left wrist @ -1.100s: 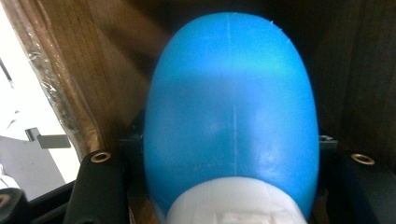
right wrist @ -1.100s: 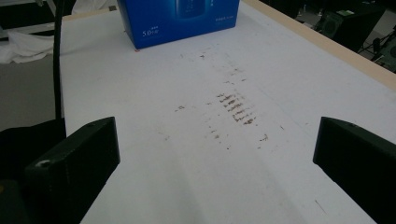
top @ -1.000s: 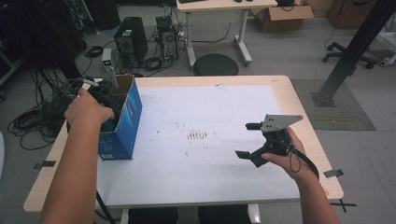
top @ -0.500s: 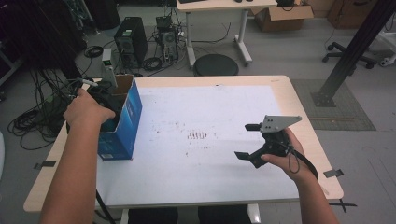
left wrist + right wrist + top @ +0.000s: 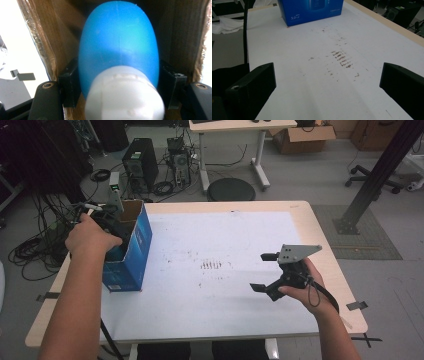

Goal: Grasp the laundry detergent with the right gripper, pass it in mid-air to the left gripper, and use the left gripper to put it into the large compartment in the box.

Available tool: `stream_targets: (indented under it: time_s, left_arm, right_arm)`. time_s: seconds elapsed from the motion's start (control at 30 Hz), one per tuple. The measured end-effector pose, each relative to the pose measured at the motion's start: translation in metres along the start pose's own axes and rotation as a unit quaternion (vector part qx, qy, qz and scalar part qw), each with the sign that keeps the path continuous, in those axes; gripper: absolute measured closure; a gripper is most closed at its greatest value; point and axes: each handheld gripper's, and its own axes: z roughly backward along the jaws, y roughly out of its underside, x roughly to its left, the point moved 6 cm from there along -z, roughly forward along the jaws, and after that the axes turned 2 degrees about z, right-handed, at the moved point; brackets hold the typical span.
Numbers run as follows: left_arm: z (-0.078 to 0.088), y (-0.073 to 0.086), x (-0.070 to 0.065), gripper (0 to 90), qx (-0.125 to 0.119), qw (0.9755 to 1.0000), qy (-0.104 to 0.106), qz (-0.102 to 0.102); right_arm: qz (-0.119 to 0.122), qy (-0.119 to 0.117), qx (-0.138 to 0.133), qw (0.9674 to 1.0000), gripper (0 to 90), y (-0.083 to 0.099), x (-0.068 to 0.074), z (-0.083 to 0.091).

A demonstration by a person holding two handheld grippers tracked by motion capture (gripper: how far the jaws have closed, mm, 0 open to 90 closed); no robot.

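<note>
Grey floor strewn with cables and computer towers surrounded a wooden table [image 5: 330, 245] whose top was covered by a white sheet marked with small brown smears [image 5: 211, 265]. At the table's left edge stood an open blue box [image 5: 131, 251], its flaps up and its brown cardboard inside showing.

The left gripper [image 5: 117, 82] reached down into that box from above. In the left gripper view a blue bottle [image 5: 120, 47] with a white cap [image 5: 125, 95] sat inside the box between the two black jaws. Its long axis ran along the gripper's line of sight, cap end toward the camera and the rounded blue end pointing deeper into the box. The jaws had just been opening; they stood narrow, close at the bottle's flanks, and whether the pads pressed on it could not be told.

The right gripper [image 5: 270, 272] hovered over the sheet near the table's right side, well apart from the box, held in the person's right hand [image 5: 300, 285]. Its jaws stood wide with nothing between them, pointing across the sheet toward the box.
</note>
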Motion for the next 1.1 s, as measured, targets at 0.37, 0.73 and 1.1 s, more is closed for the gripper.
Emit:
stream_targets:
  time_s: [0.37, 0.73, 1.1]
  left_arm:
    - [0.016, 0.004, -0.002, 29.3, -0.016, 0.9997, -0.015, 0.007]
    - [0.032, 0.01, -0.002, 25.6, -0.031, 0.9993, -0.019, 0.013]
    - [0.05, 0.017, -0.01, 18.7, -0.039, 0.9989, -0.024, -0.003]
  right_arm:
    - [0.003, 0.0, -0.003, 1.0, 0.6, -0.002, 0.002, 0.004]
    - [0.01, -0.002, -0.008, 0.9999, 0.7, -0.007, 0.005, 0.007]
    - [0.017, 0.0, -0.009, 0.9998, 0.7, -0.015, 0.008, 0.015]
